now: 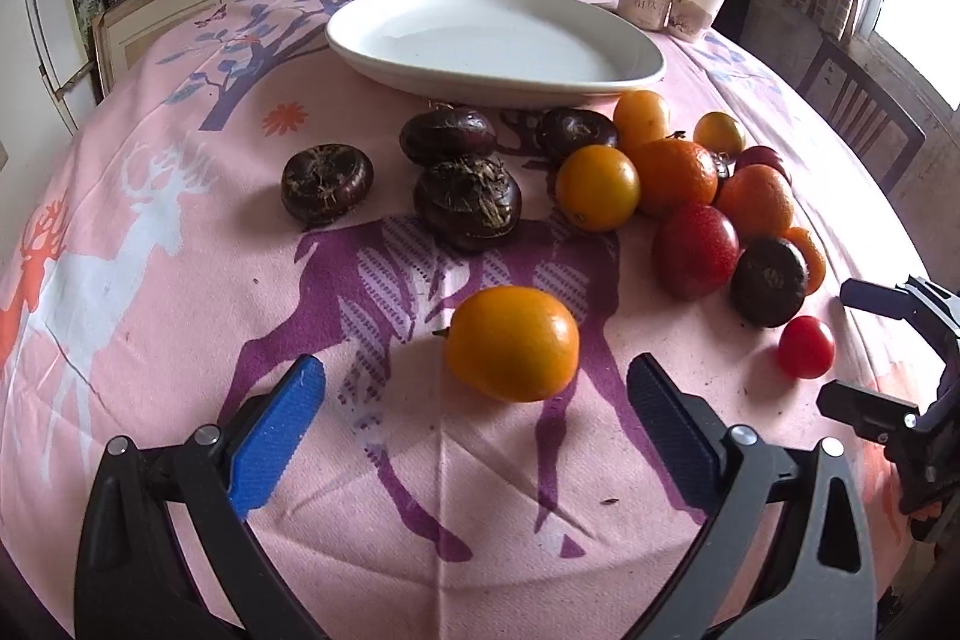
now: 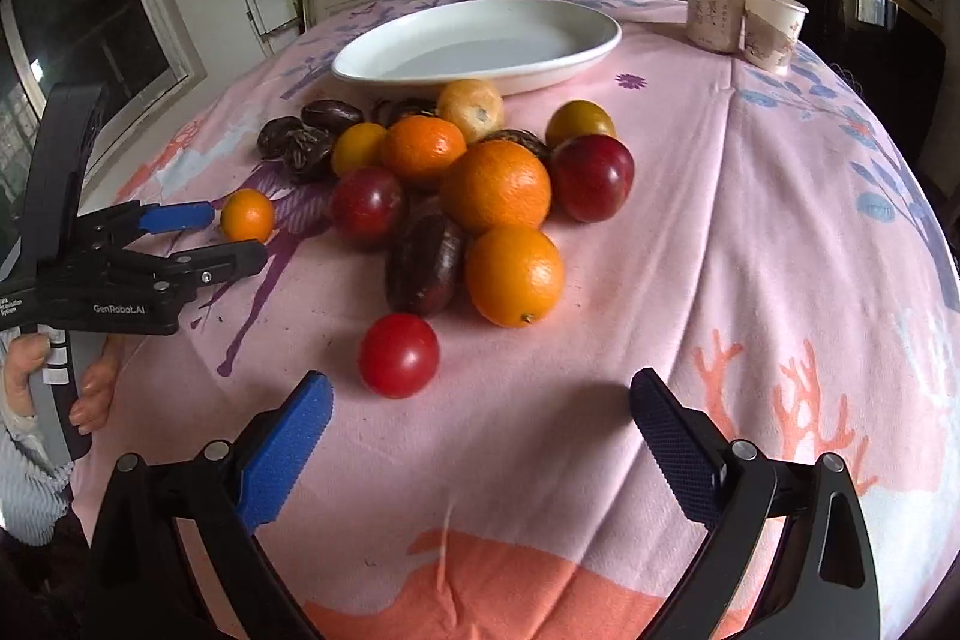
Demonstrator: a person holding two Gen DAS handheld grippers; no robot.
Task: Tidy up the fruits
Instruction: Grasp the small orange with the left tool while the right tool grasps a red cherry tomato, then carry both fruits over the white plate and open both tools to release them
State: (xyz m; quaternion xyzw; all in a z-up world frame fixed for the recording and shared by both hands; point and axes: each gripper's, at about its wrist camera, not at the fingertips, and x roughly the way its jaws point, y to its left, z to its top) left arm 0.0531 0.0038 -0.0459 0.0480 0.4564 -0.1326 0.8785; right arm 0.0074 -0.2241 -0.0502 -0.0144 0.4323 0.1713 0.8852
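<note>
A heap of fruit lies on the pink tablecloth in front of an empty white oval plate (image 1: 498, 40), which also shows in the right wrist view (image 2: 480, 40). My left gripper (image 1: 477, 382) is open, its jaws either side of a small orange fruit (image 1: 513, 343) just ahead; the same gripper (image 2: 234, 235) and fruit (image 2: 247, 215) show in the right wrist view. My right gripper (image 2: 480, 400) is open, with a red cherry tomato (image 2: 399, 355) just beyond its fingertips. Oranges (image 2: 497, 187), red plums (image 2: 591, 177) and dark water chestnuts (image 1: 327, 184) make up the pile.
A drink can (image 2: 714, 10) and a paper cup (image 2: 771, 34) stand at the table's far right. A wooden chair (image 1: 858, 118) stands by the right edge. Shelves and boxes are behind the table. The right gripper (image 1: 888, 358) shows at the left view's right edge.
</note>
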